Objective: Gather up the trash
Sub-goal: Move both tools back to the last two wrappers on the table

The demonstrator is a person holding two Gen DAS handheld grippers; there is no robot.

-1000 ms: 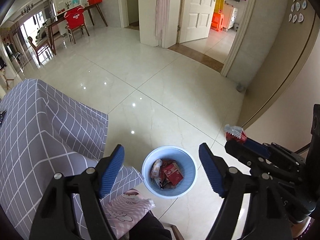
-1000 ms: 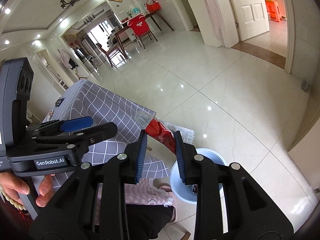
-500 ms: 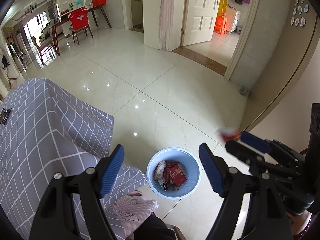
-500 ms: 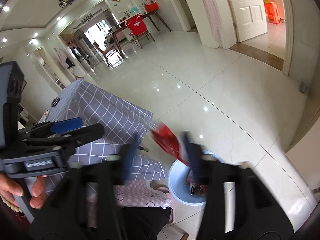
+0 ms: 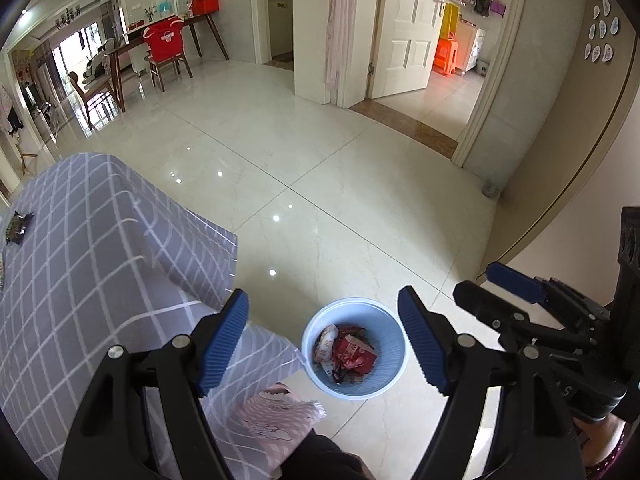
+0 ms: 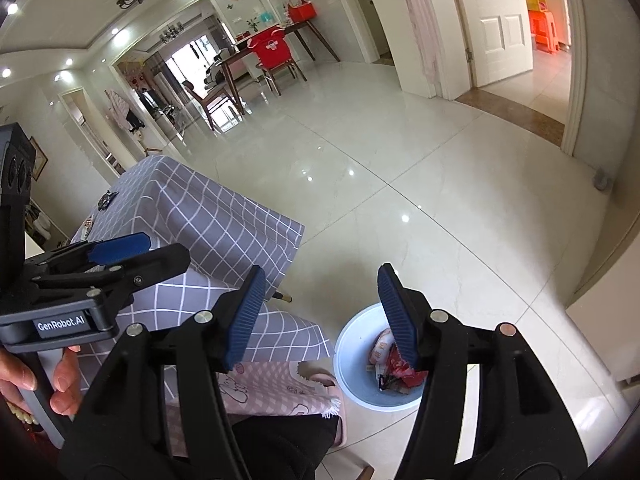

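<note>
Both pairs of fingers stand released, nothing between them. On the right gripper [image 6: 320, 312] the ribbed blue pads have just been spreading apart and now hold no wrapper; the left gripper [image 5: 322, 336] is spread wider, its black plastic arms framing the bin [image 5: 354, 349] from above. That bin, a round pale-blue plastic bucket with a smooth rim, stands on the glossy cream floor tiles [image 5: 320, 184], just beside the draped corner of the counter [image 5: 80, 264]. Inside the bin lies the trash [image 5: 352, 354]: crumpled red foil wrappers and a paler, whitish packet, piled against the bottom. Grey cloth with a white grid covers the counter, hanging in soft folds toward the bin. A small dark wrapper [image 5: 17, 229] rests on the cloth, well apart from the bin. Pink checked fabric [image 6: 276, 392] shows near the bin, beneath the grippers. A hand [image 6: 36, 380] grips the left gripper's handle.
</note>
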